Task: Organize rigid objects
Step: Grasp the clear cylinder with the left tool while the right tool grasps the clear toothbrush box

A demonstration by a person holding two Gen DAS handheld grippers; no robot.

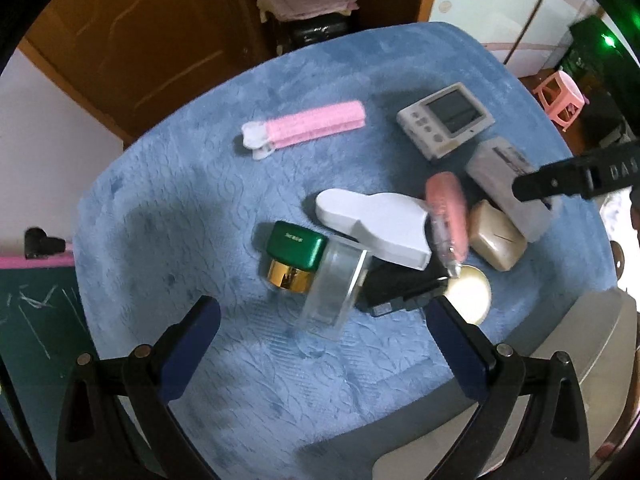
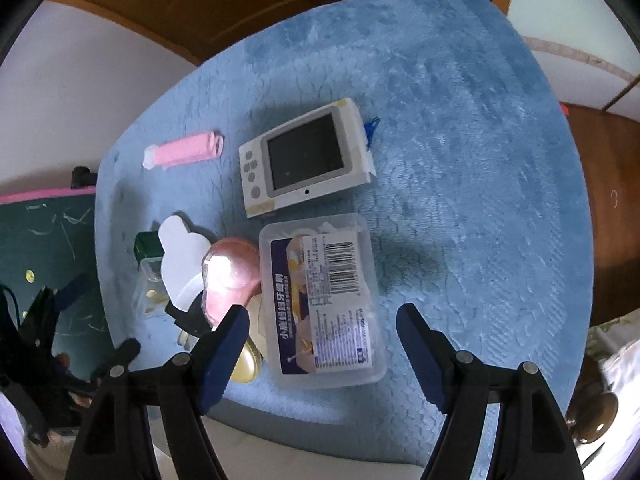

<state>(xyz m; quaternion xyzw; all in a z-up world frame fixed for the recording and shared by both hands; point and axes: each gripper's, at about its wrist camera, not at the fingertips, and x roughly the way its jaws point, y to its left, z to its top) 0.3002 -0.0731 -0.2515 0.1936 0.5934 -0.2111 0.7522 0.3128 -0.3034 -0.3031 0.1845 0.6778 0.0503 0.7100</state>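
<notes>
A heap of small rigid objects lies on a blue mat. In the left wrist view my left gripper is open and empty above a clear box, next to a green-capped bottle, a white case and a black item. A pink hair clip lies apart. In the right wrist view my right gripper is open and empty, over a clear floss box. A white screen device lies beyond it.
A pink pouch, a beige soap-like case and a round cream lid sit in the heap. The right gripper's finger reaches in at the right. A green board lies left of the mat, a wooden cabinet behind.
</notes>
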